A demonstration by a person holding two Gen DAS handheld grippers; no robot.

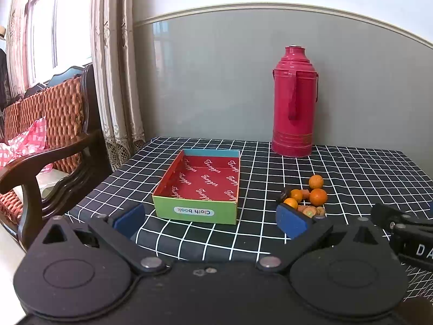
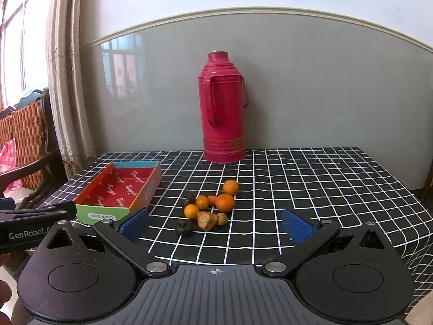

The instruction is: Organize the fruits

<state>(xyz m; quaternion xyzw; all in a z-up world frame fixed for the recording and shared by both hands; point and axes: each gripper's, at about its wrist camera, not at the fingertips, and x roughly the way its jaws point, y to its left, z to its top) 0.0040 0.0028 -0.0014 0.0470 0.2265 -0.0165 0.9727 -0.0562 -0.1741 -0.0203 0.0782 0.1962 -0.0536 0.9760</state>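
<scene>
A shallow cardboard box [image 1: 199, 187] [image 2: 121, 187] with a red printed inside sits empty on the checked tablecloth. To its right lies a small heap of fruit: several oranges [image 1: 318, 196] [image 2: 225, 202], a carrot piece [image 2: 207, 220], a small brownish fruit [image 2: 222, 218] and two dark fruits [image 2: 184, 227]. My left gripper [image 1: 209, 220] is open, hovering in front of the box. In the right wrist view my right gripper [image 2: 215, 226] is open just in front of the heap, holding nothing.
A tall red thermos [image 1: 295, 103] [image 2: 223, 108] stands at the back of the table [image 2: 324, 189] against the grey wall. A wooden armchair [image 1: 54, 140] with a pink checked cloth stands left of the table, beside curtains [image 1: 116, 67].
</scene>
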